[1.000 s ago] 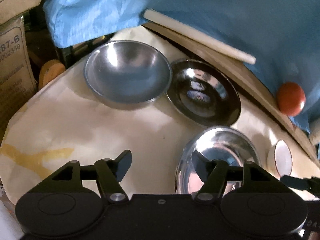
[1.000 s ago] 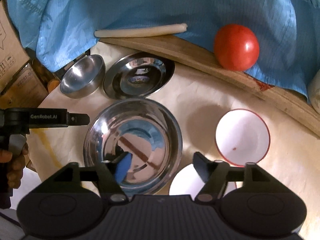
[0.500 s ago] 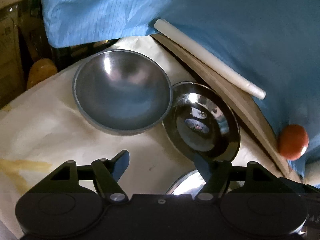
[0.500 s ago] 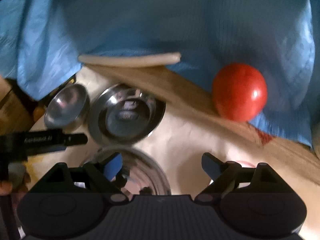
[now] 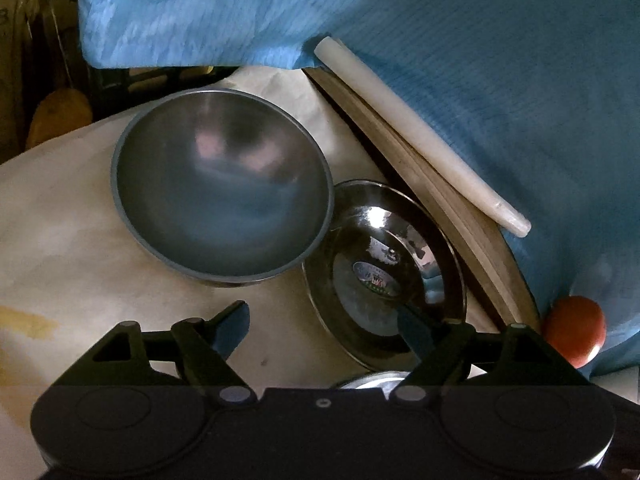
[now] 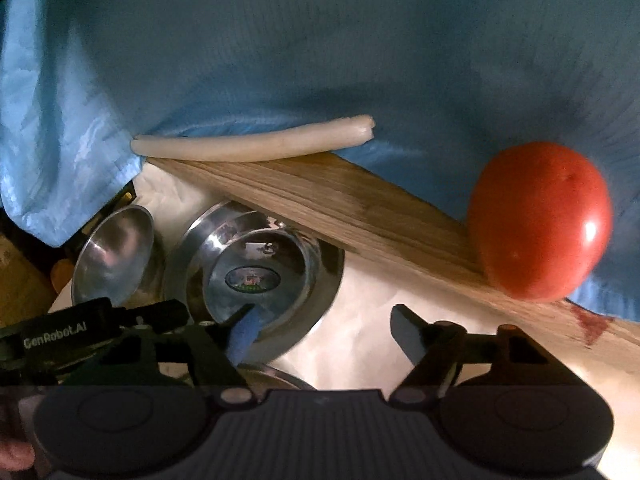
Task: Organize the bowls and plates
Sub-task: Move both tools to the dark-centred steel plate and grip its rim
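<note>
Left wrist view: my left tongs (image 5: 320, 330) have just been spreading, nothing between the tips, and they now sit closer to the dull steel bowl (image 5: 222, 184) and the shiny steel plate (image 5: 384, 276), which touch at their rims. My right tongs (image 6: 320, 330) have just narrowed but stand apart, empty, having slid past the big bowl toward the plate. I judge nothing is stacked yet. Bowl and plate are both empty.

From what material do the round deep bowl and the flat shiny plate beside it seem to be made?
Round deep bowl: apparently steel with a brushed, dull finish; its highlights are soft and blurred. Flat shiny plate: probably polished stainless steel; it gives sharp, mirror-like reflections and bears a small sticker.
</note>
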`<state>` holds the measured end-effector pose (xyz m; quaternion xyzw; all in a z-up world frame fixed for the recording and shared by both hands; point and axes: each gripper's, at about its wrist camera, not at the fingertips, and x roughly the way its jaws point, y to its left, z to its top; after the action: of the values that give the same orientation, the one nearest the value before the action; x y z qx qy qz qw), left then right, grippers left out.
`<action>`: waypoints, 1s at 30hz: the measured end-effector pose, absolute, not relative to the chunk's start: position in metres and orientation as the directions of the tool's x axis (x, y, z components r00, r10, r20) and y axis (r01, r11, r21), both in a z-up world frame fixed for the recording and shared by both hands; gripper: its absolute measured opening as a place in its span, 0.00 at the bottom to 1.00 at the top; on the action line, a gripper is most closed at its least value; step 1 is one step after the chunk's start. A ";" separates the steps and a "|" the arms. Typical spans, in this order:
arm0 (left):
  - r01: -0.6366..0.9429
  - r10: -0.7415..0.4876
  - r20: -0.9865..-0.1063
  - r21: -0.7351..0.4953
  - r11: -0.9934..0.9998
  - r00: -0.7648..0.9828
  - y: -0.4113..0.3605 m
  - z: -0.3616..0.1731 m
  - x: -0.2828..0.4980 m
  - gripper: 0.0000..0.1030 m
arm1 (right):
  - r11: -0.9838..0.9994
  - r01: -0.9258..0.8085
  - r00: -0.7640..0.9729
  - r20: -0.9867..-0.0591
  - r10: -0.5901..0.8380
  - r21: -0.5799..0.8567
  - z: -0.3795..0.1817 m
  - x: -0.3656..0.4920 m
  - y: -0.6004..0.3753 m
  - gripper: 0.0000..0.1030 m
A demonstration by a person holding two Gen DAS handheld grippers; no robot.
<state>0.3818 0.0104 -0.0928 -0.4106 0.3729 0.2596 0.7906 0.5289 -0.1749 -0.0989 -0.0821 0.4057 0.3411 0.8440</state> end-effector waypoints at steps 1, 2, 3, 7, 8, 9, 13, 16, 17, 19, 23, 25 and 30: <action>-0.717 0.103 -0.802 -0.458 0.526 0.588 0.011 -0.094 0.383 0.78 | 0.754 -0.641 0.435 -0.741 0.512 0.144 -0.100 0.530 -0.173 0.70; -0.717 0.101 -0.802 -0.460 0.524 0.588 0.011 -0.095 0.383 0.77 | 0.754 -0.640 0.432 -0.741 0.513 0.148 -0.102 0.530 -0.172 0.68; -0.719 0.099 -0.804 -0.460 0.521 0.586 0.010 -0.096 0.385 0.75 | 0.753 -0.640 0.430 -0.743 0.514 0.151 -0.104 0.531 -0.170 0.65; -0.716 0.087 -0.803 -0.470 0.516 0.590 0.010 -0.101 0.387 0.66 | 0.755 -0.637 0.420 -0.750 0.511 0.158 -0.108 0.535 -0.164 0.58; -0.715 0.084 -0.802 -0.474 0.514 0.592 0.011 -0.102 0.387 0.63 | 0.755 -0.637 0.418 -0.751 0.510 0.158 -0.109 0.535 -0.163 0.55; -0.714 0.082 -0.801 -0.477 0.513 0.594 0.011 -0.103 0.386 0.60 | 0.754 -0.638 0.417 -0.753 0.510 0.157 -0.109 0.535 -0.162 0.53; -0.713 0.079 -0.800 -0.480 0.511 0.595 0.011 -0.105 0.388 0.50 | 0.753 -0.638 0.409 -0.759 0.507 0.160 -0.113 0.537 -0.158 0.49; -0.710 0.070 -0.799 -0.486 0.510 0.597 0.012 -0.106 0.390 0.43 | 0.754 -0.634 0.399 -0.763 0.509 0.171 -0.115 0.538 -0.157 0.44; -0.710 0.070 -0.798 -0.487 0.509 0.598 0.012 -0.106 0.391 0.40 | 0.754 -0.634 0.398 -0.764 0.508 0.171 -0.116 0.538 -0.156 0.40; -0.704 0.068 -0.794 -0.493 0.511 0.605 0.012 -0.107 0.393 0.30 | 0.756 -0.633 0.402 -0.764 0.506 0.168 -0.117 0.538 -0.155 0.34; -0.694 0.070 -0.787 -0.494 0.524 0.613 0.011 -0.107 0.393 0.26 | 0.765 -0.622 0.408 -0.764 0.499 0.167 -0.117 0.537 -0.157 0.29; -0.695 0.069 -0.790 -0.490 0.526 0.610 0.010 -0.107 0.394 0.23 | 0.767 -0.618 0.407 -0.763 0.501 0.174 -0.117 0.538 -0.158 0.28; -0.706 0.067 -0.802 -0.479 0.522 0.594 0.012 -0.106 0.392 0.18 | 0.772 -0.610 0.410 -0.761 0.503 0.182 -0.115 0.537 -0.160 0.25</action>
<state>0.3921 0.0123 -0.1064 -0.4225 0.3778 0.2457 0.7864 0.5370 -0.1595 -0.1151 -0.0620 0.4298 0.3322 0.8373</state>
